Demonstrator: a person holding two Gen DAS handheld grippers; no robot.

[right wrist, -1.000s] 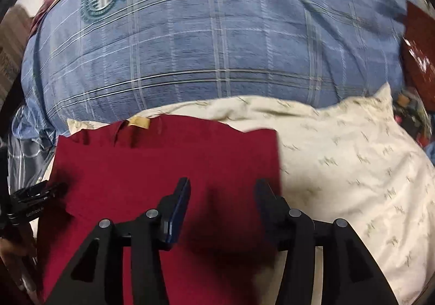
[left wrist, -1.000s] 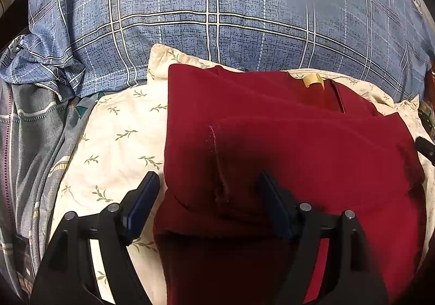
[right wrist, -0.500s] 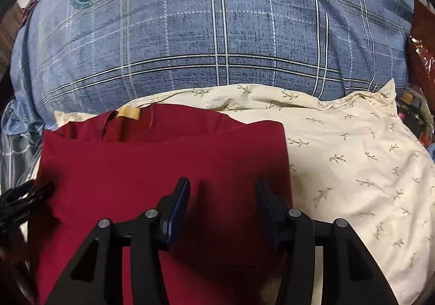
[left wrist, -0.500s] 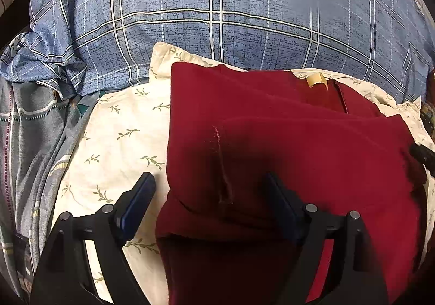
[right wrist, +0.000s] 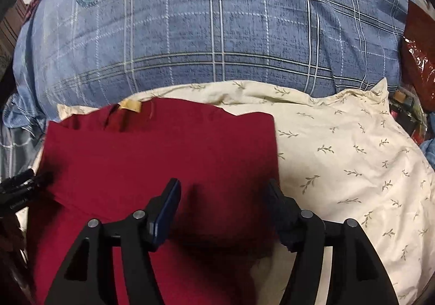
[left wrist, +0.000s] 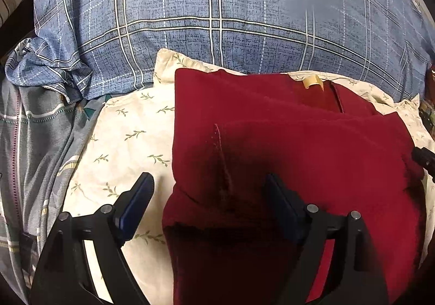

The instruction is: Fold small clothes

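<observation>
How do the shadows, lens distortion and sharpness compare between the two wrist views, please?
Left wrist view: a dark shadow falls on the red garment between the fingers, a smudged blur patch sits on the blue plaid bedding, and the corners are black. Right wrist view: fisheye bulge bends the plaid lines; a shadow pools under the right gripper; the floral pillow is sharp.

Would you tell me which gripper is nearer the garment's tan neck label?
Hard to say. The left gripper straddles the red garment's left edge, the right gripper, jaws opening, its right edge; the neck label lies between.
</observation>
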